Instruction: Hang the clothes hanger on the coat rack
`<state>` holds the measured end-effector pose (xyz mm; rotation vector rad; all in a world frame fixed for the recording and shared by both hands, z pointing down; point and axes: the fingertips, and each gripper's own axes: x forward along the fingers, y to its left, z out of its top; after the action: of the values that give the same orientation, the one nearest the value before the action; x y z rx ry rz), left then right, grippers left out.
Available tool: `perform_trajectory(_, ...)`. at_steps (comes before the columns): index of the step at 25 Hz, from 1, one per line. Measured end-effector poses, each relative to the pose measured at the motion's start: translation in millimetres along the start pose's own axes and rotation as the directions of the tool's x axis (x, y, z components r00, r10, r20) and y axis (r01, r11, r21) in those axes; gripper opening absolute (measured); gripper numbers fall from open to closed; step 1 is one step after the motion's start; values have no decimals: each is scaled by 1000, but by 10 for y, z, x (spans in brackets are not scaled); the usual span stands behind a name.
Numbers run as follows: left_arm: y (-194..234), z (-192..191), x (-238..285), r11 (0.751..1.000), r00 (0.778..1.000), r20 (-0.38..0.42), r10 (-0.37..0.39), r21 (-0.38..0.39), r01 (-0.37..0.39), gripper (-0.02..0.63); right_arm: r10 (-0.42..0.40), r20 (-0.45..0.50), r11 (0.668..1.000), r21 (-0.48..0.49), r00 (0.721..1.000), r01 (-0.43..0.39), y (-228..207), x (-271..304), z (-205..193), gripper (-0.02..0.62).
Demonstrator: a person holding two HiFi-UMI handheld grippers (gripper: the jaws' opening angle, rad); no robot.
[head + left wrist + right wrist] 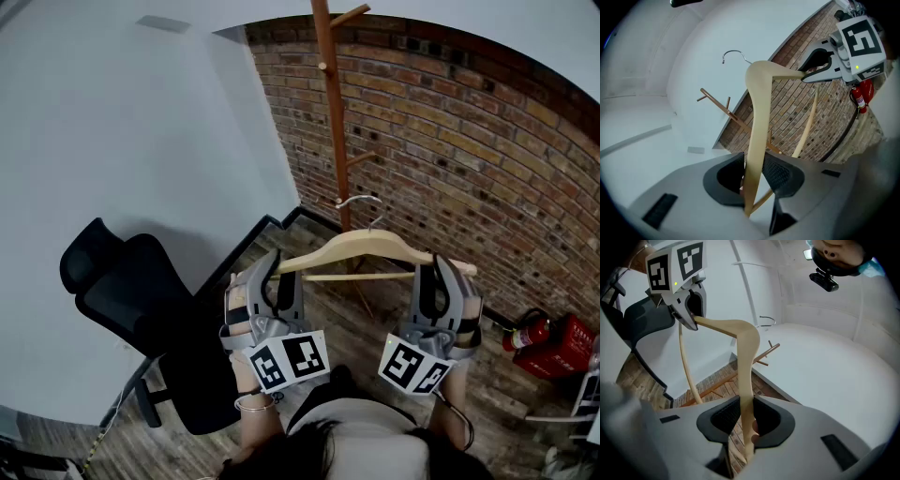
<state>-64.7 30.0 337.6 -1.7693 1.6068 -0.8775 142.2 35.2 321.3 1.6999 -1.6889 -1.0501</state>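
Observation:
A pale wooden clothes hanger (pixel 375 246) with a metal hook (pixel 359 200) is held level in the air, both ends gripped. My left gripper (pixel 272 267) is shut on its left arm, which runs between the pads (pixel 752 176). My right gripper (pixel 441 272) is shut on the right arm, which the right gripper view shows clamped between the jaws (pixel 746 420). The wooden coat rack (pixel 330 112) stands just beyond, in the corner. The hook sits close to its pole, below a side peg (pixel 361 159). I cannot tell whether they touch.
A brick wall (pixel 450 141) runs behind the rack and a white wall (pixel 122 141) stands to the left. A black office chair (pixel 141 309) is at my left. Red fire extinguishers (pixel 548 337) lie on the wooden floor at the right.

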Motion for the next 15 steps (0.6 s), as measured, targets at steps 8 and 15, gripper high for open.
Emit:
perform_trajectory(8,80,-141,226,1000,1000,21,-14,-4,14,115,-17,-3,1000,3,1000,17,123,187,85,104)
perform_trajectory(15,131,-269,414,999,998,44,-34,-7,34,115,-31,-33,999,-21,999,31,238,322,147,104)
